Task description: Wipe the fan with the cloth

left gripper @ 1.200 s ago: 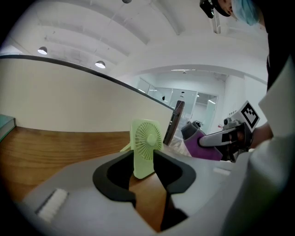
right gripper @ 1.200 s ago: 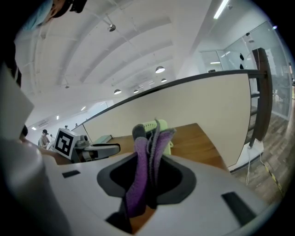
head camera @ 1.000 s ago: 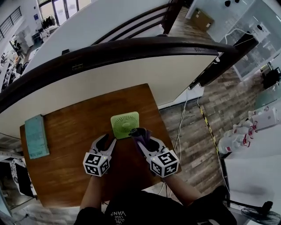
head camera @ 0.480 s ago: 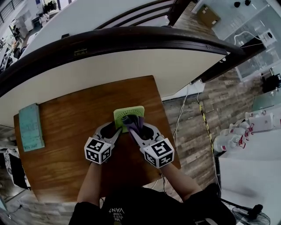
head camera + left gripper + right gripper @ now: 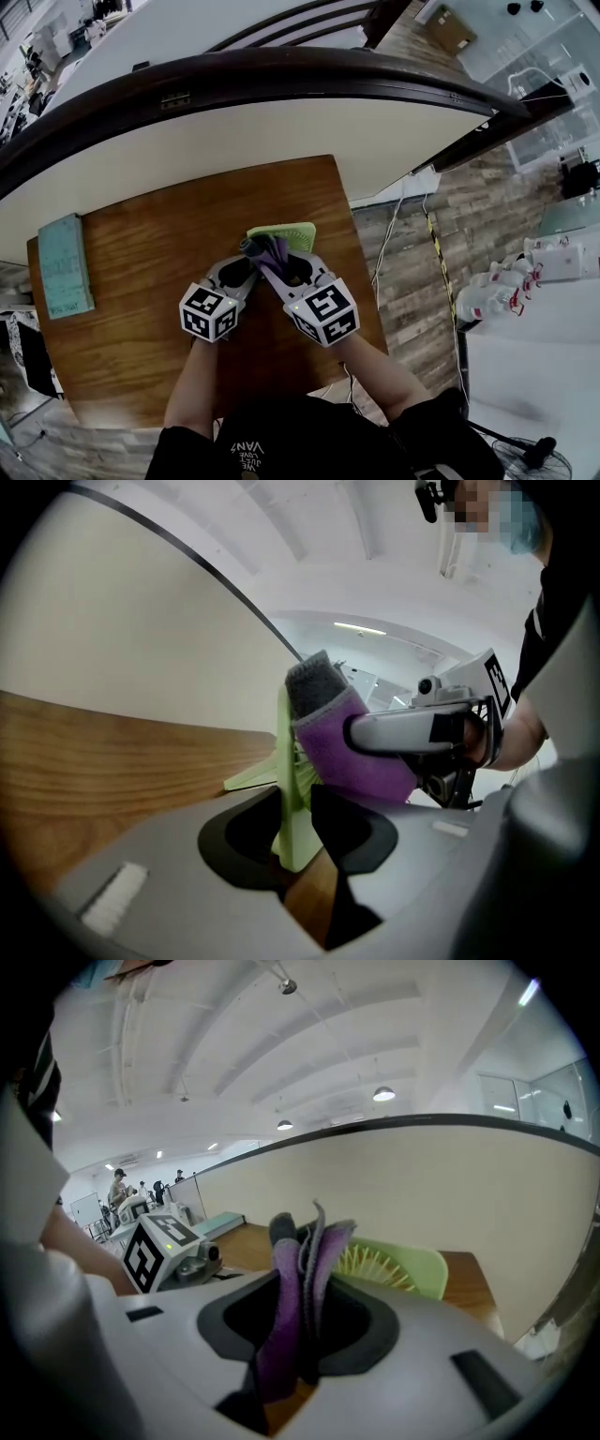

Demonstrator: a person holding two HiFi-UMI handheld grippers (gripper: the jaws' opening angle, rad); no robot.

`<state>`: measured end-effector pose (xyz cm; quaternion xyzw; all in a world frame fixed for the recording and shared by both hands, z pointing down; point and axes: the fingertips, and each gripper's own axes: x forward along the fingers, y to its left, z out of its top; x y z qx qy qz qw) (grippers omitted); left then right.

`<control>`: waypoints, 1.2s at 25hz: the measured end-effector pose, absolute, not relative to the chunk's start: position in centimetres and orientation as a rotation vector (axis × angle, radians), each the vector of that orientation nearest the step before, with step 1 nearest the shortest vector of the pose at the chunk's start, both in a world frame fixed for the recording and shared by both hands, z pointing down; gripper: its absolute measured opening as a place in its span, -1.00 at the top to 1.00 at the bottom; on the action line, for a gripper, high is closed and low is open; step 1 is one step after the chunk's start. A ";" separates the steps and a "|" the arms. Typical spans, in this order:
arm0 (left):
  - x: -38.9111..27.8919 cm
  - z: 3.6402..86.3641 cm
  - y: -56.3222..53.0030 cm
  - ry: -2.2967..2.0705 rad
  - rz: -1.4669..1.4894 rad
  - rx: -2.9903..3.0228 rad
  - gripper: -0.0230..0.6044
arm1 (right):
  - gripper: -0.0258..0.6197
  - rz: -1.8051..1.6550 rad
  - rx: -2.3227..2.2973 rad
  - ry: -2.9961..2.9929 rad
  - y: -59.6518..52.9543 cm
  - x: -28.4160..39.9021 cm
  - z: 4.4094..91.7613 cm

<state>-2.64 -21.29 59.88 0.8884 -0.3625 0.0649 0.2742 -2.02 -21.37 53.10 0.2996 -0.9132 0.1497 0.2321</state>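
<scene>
We see the green fan (image 5: 289,233) standing on edge on the right half of the wooden desk (image 5: 141,253), just beyond both tools. Our left tool (image 5: 296,822) has just been closing its jaws. The fan's near rim sits between them, with a pad against each side. Our right tool (image 5: 300,1321) pinches the purple cloth (image 5: 317,1255), which rests against the fan's right face. A teal book (image 5: 64,265) lies at the desk's left edge.

Both left gripper (image 5: 236,271) and right gripper (image 5: 266,257) are showing grey shells, black-and-white marker cubes (image 5: 208,312) behind jaws; person is wearing black shirt (image 5: 272,441).
</scene>
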 end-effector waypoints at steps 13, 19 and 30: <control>-2.7 60.0 -21.4 -0.929 0.204 2.420 0.58 | 0.58 0.537 0.936 -2.501 -22.7 1.7 53.1; -2.7 60.0 -21.4 -0.915 0.203 2.419 0.59 | 0.58 0.562 1.083 -2.463 -24.0 6.1 52.8; -2.8 60.1 -21.5 -0.923 0.210 2.415 0.59 | 0.58 0.612 1.255 -2.368 -24.7 11.2 54.0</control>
